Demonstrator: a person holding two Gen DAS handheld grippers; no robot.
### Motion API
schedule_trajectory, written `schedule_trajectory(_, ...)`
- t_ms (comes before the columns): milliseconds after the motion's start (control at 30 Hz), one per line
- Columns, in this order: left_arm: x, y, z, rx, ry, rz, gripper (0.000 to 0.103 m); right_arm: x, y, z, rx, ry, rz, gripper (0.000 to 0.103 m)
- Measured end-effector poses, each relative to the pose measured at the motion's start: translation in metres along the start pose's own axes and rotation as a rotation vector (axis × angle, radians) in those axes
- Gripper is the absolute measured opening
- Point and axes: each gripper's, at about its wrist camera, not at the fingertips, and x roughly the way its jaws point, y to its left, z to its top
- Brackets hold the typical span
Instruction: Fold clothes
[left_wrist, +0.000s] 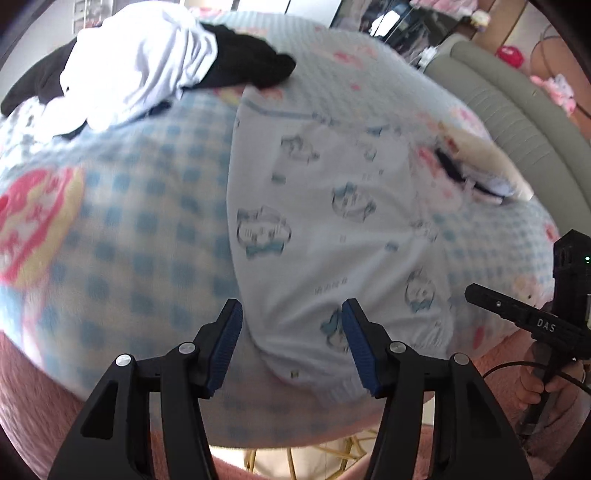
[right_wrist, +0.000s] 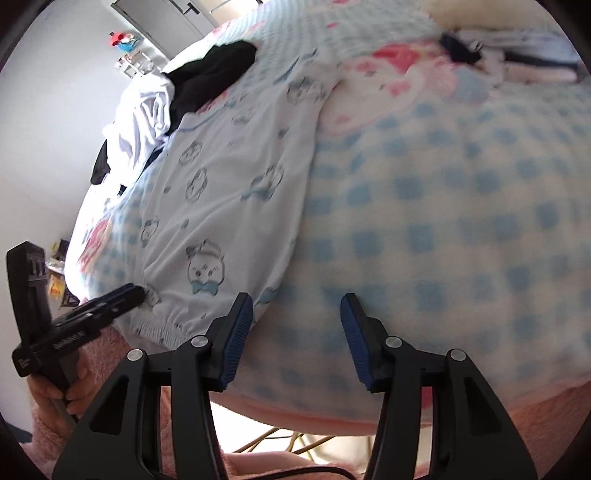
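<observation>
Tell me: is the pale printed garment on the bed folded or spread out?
Spread out: the printed garment lies flat and long on the checked blanket.

thin smooth printed cloth garment (left_wrist: 332, 229) on a fuzzy checked blanket (left_wrist: 147, 229); matt black plastic claw (left_wrist: 291, 343), ribbed blue pads (left_wrist: 225, 350).

the checked blanket (right_wrist: 461, 221) on the bed lies bare and open to the right of the pale printed garment (right_wrist: 236, 192), giving free passage there. at the far side a heap of white and black clothes (left_wrist: 147, 70) blocks the way. a dark item with white fabric (left_wrist: 476, 181) lies near the far right edge. the grey padded headboard (left_wrist: 517, 110) bounds that side.
</observation>
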Motion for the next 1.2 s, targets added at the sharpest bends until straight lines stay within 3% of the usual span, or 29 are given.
schedule_trajectory(167,0.019,-0.018,0.033,0.07,-0.047,0.008,0.058,0.001,0.009,0.041,-0.075,-0.055,-0.072,0.054)
schedule_trajectory(333,0.058,-0.037,0.042,0.096,-0.017,-0.001,0.058,0.028,0.026,0.07,-0.159,-0.037,-0.114,0.054)
schedule_trajectory(367,0.068,-0.035,0.041,0.111,-0.001,0.052,0.058,0.038,0.028,0.071,-0.176,-0.023,-0.136,0.054)
schedule_trajectory(433,0.07,-0.026,0.04,0.116,0.006,0.076,0.052,0.057,0.023,0.071,-0.195,0.011,-0.196,0.053)
schedule_trajectory(533,0.055,-0.002,0.045,0.054,-0.007,0.042,0.049,0.05,0.008,0.067,-0.152,0.007,-0.168,0.053)
schedule_trajectory(600,0.044,0.009,0.05,0.006,-0.051,-0.018,0.051,0.036,0.003,0.067,-0.136,-0.012,-0.218,0.053)
schedule_trajectory(667,0.042,0.006,0.057,0.027,-0.075,-0.043,0.052,0.025,0.003,0.07,-0.127,-0.032,-0.207,0.055)
schedule_trajectory(833,0.066,-0.012,0.078,0.097,-0.072,-0.021,0.053,0.04,0.026,0.09,-0.181,-0.034,-0.157,0.055)
schedule_trajectory(933,0.069,0.01,0.078,0.047,-0.076,0.053,0.049,0.069,0.034,0.094,-0.202,0.023,-0.162,0.055)
schedule_trajectory(1067,0.062,0.038,0.072,-0.04,-0.108,0.142,0.046,0.063,0.013,0.092,-0.176,0.01,-0.156,0.055)
schedule_trajectory(1200,0.051,0.036,0.079,-0.039,-0.15,0.089,0.05,0.041,-0.005,0.099,-0.105,-0.017,-0.171,0.055)
